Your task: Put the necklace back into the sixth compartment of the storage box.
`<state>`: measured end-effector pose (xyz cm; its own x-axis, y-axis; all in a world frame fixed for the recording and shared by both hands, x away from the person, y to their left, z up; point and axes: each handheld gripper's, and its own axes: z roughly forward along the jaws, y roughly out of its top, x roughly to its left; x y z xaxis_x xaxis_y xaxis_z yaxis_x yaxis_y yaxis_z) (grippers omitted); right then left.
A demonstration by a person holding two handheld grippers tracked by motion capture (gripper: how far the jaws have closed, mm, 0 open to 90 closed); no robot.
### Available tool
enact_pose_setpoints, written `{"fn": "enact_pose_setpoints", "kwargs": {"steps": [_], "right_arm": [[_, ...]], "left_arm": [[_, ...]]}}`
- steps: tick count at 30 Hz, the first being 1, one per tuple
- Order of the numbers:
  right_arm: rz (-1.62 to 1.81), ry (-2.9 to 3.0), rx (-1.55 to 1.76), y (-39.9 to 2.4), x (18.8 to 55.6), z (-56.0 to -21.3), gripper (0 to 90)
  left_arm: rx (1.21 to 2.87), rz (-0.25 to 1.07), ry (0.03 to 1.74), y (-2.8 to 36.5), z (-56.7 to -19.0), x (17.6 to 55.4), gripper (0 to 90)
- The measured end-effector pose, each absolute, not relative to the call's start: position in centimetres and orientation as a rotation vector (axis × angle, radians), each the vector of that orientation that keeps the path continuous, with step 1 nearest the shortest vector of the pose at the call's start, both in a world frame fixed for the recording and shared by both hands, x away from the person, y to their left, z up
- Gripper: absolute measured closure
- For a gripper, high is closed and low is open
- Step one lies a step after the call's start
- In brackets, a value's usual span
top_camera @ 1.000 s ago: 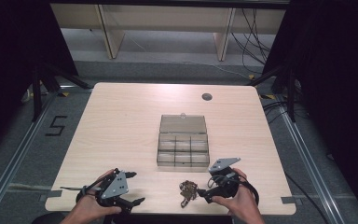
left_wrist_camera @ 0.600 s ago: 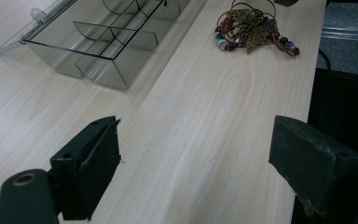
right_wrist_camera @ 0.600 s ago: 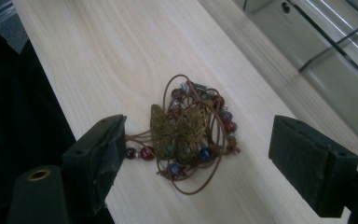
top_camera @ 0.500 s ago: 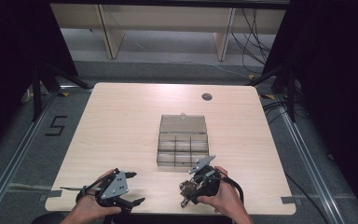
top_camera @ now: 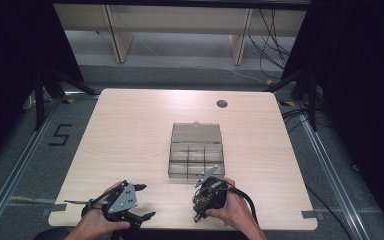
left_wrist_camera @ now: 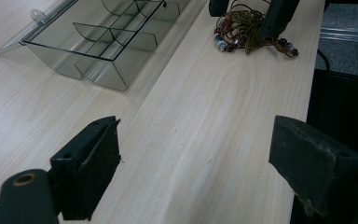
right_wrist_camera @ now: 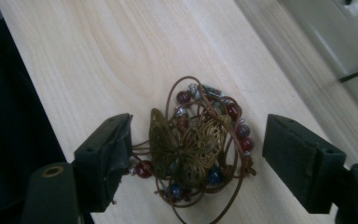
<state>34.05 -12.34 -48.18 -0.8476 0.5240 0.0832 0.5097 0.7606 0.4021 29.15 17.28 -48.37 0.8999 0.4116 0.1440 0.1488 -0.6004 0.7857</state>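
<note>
Work in hand: picking up the beaded cord bracelet (right_wrist_camera: 196,147), a tangle of brown cord, dark red and blue beads and a brass butterfly charm.
Where it lies: on the wooden table (top_camera: 130,135), near the person's edge, just in front of the clear compartment box (top_camera: 197,157), whose lid lies open behind it.
Right gripper (right_wrist_camera: 198,156): straddles the bracelet from above; its jaws have just been closing, with the bracelet between them. The left-hand pad looks to brush the cord and a red bead; the other pad stands off, so no grip yet.
Left gripper (left_wrist_camera: 196,163): jaws wide apart over bare table, holding nothing, well to the left of the bracelet.
Key relation: the bracelet sits between the right jaws, slightly toward the left-hand pad; the box lies just beyond.
Judgement: closing further should gather the loops.
</note>
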Motion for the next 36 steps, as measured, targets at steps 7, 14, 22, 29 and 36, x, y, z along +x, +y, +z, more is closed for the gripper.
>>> {"fn": "enact_pose_setpoints", "kwargs": {"steps": [7, 14, 22, 29, 36], "right_arm": [[0.648, 2.952, 0.776, -12.1, 34.3, -48.5, 52.1], [0.683, 2.980, 0.614, -11.4, 34.0, -47.5, 84.6], [0.650, 2.991, 0.517, -11.2, 34.4, -45.9, 85.8], [0.612, 3.005, 0.504, -11.6, 34.7, -43.4, 85.9], [0.585, 3.012, 0.510, -11.9, 35.2, -41.7, 85.9]], "left_arm": [[2.209, 0.396, 0.394, 17.3, -48.4, 29.1, 15.7], [2.209, 0.399, 0.396, 17.3, -48.4, 29.1, 15.7], [2.194, 0.397, 0.416, 17.2, -48.5, 29.2, 15.7], [2.206, 0.397, 0.404, 17.3, -48.4, 29.2, 15.7], [2.204, 0.401, 0.406, 17.2, -48.5, 29.2, 15.7]]}}
